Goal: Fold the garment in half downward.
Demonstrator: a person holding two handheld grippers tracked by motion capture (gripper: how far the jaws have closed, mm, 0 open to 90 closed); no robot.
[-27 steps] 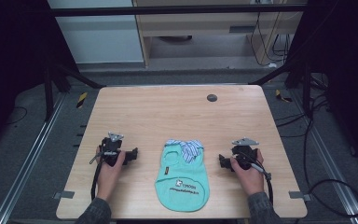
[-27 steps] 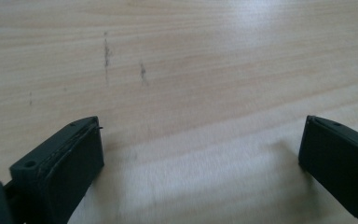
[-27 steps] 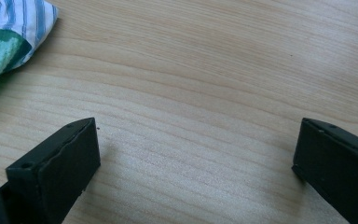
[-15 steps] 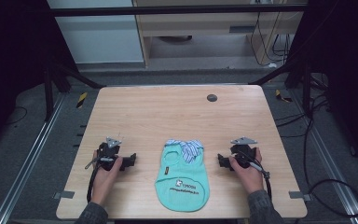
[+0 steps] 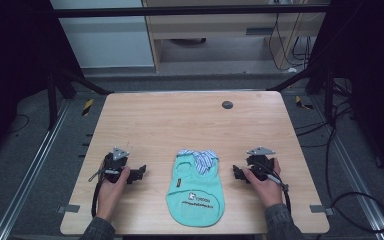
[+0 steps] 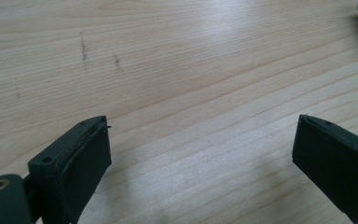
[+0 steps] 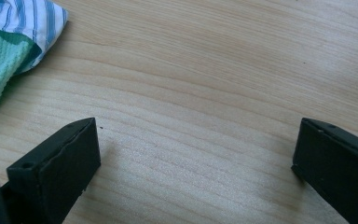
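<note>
A small mint-green garment point(image 5: 196, 189) lies flat on the near middle of the wooden tabletop point(image 5: 180, 125), its blue-and-white striped collar point(image 5: 198, 157) at the far end and a small printed logo with lettering toward the near hem. To its left, the left hand point(image 5: 111, 184) holds the left gripper point(image 5: 139, 173) low on the tabletop, its jaws pointing right toward the garment but apart from it. To its right, the right hand point(image 5: 262, 181) holds the right gripper point(image 5: 236, 172) on the tabletop, its jaws pointing left, just beside the garment's edge without touching it. In the left gripper view the left gripper point(image 6: 200, 154) stands wide open, its two black jaws far apart with bare wood grain between them, and a sliver of striped fabric shows at the upper right corner. In the right gripper view the right gripper point(image 7: 196, 154) is likewise wide open over bare wood, holding nothing, while the garment point(image 7: 0, 60) with its striped collar point(image 7: 30, 18) lies at the upper left, beyond the jaw tips. A small dark round disc point(image 5: 227, 104) sits on the far part of the tabletop, right of centre, well apart from everything else. Both forearms come in from the near edge in grey sleeves.
</note>
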